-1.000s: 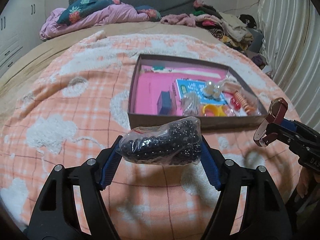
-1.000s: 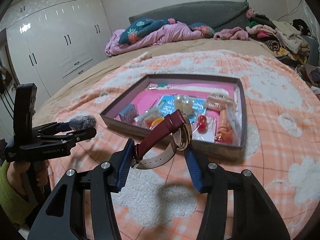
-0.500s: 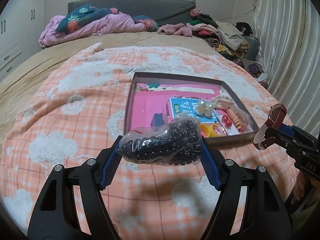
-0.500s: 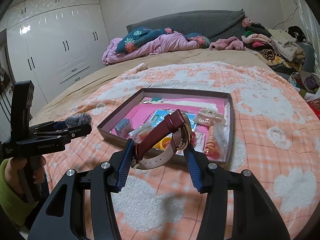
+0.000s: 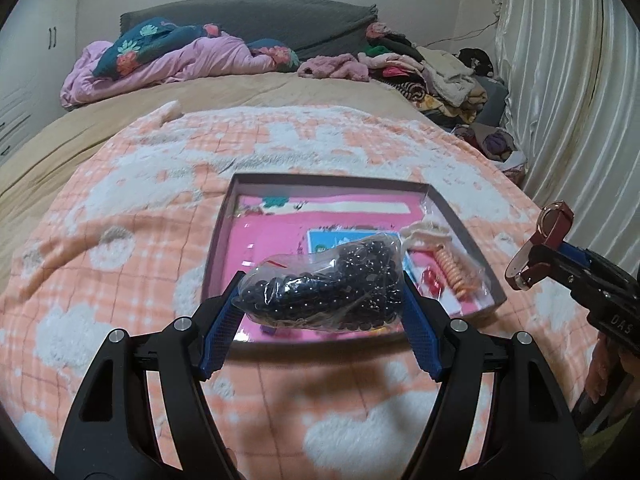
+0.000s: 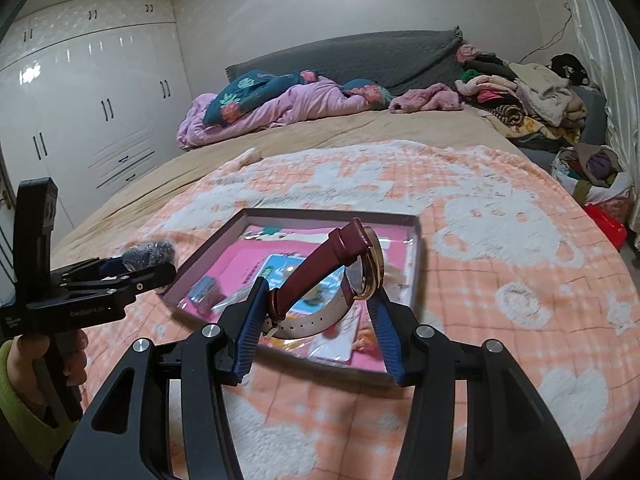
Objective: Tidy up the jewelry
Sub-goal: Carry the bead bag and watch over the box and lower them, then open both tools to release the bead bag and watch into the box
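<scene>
A shallow brown box [image 5: 224, 236] with a pink lining lies on the orange checked blanket; it also shows in the right wrist view [image 6: 416, 272]. It holds a hair clip [image 5: 428, 232], an orange spiral tie [image 5: 454, 270] and other small bagged pieces. My left gripper [image 5: 322, 288] is shut on a clear bag of black beads [image 5: 328, 286], held above the box's near edge. My right gripper [image 6: 320, 292] is shut on a watch with a maroon strap [image 6: 320, 268], held above the box; the watch also shows in the left wrist view [image 5: 548, 236].
The blanket [image 5: 120, 240] covers the near half of a bed. A pink quilt and patterned pillow [image 6: 280, 96] lie at the headboard. Piled clothes [image 6: 532, 96] sit at the far right. White wardrobes [image 6: 92, 92] stand left, curtains [image 5: 580, 100] right.
Both grippers have risen and pulled back with their loads; the box now looks farther away and lower in both views. Neither grip has changed.
</scene>
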Demonstrator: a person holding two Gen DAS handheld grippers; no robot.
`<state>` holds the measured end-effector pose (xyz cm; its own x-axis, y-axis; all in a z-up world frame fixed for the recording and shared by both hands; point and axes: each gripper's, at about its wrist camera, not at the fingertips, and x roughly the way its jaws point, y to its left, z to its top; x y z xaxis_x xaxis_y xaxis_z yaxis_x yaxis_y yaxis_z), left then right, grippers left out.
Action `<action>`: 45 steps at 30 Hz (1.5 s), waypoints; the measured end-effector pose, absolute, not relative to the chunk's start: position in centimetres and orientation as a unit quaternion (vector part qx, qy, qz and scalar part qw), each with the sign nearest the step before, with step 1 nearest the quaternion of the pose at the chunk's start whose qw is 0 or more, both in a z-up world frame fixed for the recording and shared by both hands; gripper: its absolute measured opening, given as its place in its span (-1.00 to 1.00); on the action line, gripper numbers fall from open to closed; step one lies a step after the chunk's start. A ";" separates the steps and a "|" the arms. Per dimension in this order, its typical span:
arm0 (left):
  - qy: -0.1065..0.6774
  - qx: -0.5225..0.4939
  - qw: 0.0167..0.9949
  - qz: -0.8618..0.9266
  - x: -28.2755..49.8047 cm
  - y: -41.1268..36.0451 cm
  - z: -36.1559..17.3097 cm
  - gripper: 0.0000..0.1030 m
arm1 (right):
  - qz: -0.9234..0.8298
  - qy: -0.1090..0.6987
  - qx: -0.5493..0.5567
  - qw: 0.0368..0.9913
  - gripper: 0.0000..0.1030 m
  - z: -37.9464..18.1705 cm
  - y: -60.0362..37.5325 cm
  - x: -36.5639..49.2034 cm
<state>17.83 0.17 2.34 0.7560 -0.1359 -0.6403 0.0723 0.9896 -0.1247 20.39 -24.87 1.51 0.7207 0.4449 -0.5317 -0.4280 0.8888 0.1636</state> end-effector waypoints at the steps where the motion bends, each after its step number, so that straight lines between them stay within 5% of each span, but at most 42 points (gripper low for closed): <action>1: 0.345 -0.045 0.936 -0.057 18.1 0.0 2.4 0.26 | 0.232 0.291 0.014 0.928 -0.05 1.6 -25.0 20.8; 33: 0.393 -0.044 0.917 -0.053 23.2 -0.4 -2.3 0.28 | 0.213 0.353 -0.043 0.910 -0.01 -2.2 -21.3 26.8; 45: 0.387 -0.040 0.920 -0.045 23.2 0.0 -2.2 0.38 | 0.208 0.373 -0.020 0.904 0.36 -3.7 -21.9 27.2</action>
